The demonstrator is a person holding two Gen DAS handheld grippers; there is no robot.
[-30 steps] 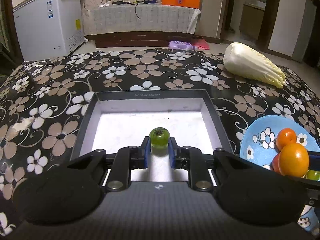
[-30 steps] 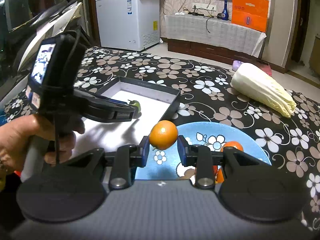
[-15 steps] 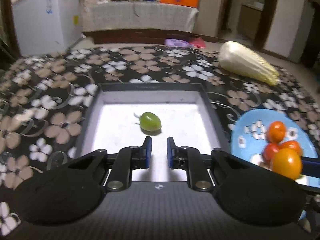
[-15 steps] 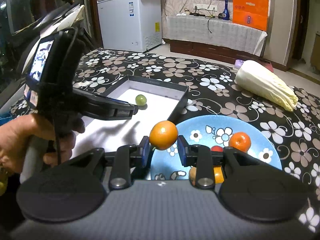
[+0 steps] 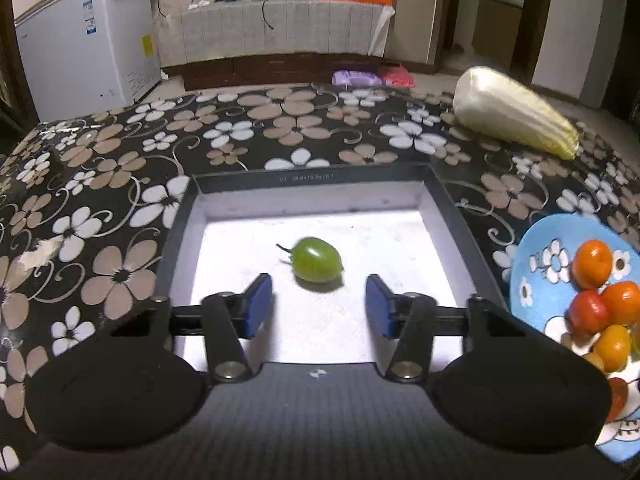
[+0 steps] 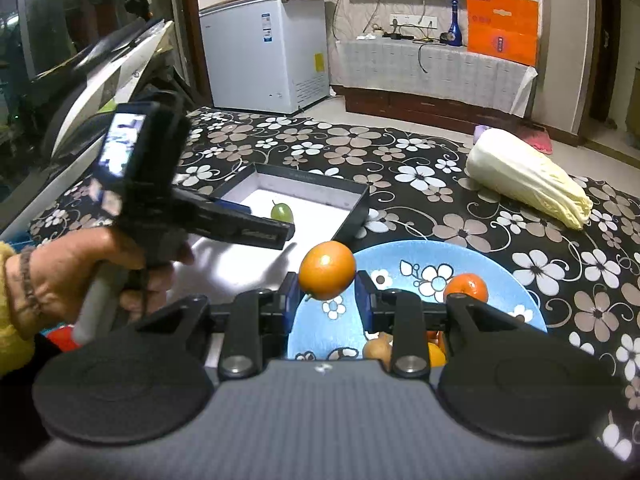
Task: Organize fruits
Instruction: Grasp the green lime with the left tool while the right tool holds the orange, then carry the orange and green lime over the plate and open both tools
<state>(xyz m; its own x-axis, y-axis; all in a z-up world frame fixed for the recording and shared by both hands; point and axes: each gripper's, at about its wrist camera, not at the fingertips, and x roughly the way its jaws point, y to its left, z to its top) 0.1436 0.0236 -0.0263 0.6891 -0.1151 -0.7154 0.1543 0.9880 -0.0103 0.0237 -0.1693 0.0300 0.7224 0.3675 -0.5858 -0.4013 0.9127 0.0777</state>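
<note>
Black box: a shallow box with dark walls and a white floor sits on the flowered tablecloth, just left of the blue plate.
Green tomato: the green tomato lies on its side on the box's white floor, stem to the left, touching neither pad.
Left gripper: the left gripper hangs over the near part of the box, jaws opening, blue pads well apart; the tomato sits just beyond the gap and nothing is gripped.
Left hand: seen from the right wrist view, a hand with a yellow sleeve holds the left gripper's handle.
Right gripper: the right gripper is closed narrowly on an orange fruit, one pad on each side, raised above the near left edge of the plate.
Blue plate: a blue plate with white flowers holds several orange and red fruits, among them an orange one at its right part.
Cabbage: a pale cabbage lies on the cloth at the far right, well apart from box and plate.
Background: a white chest freezer stands behind the table.
</note>
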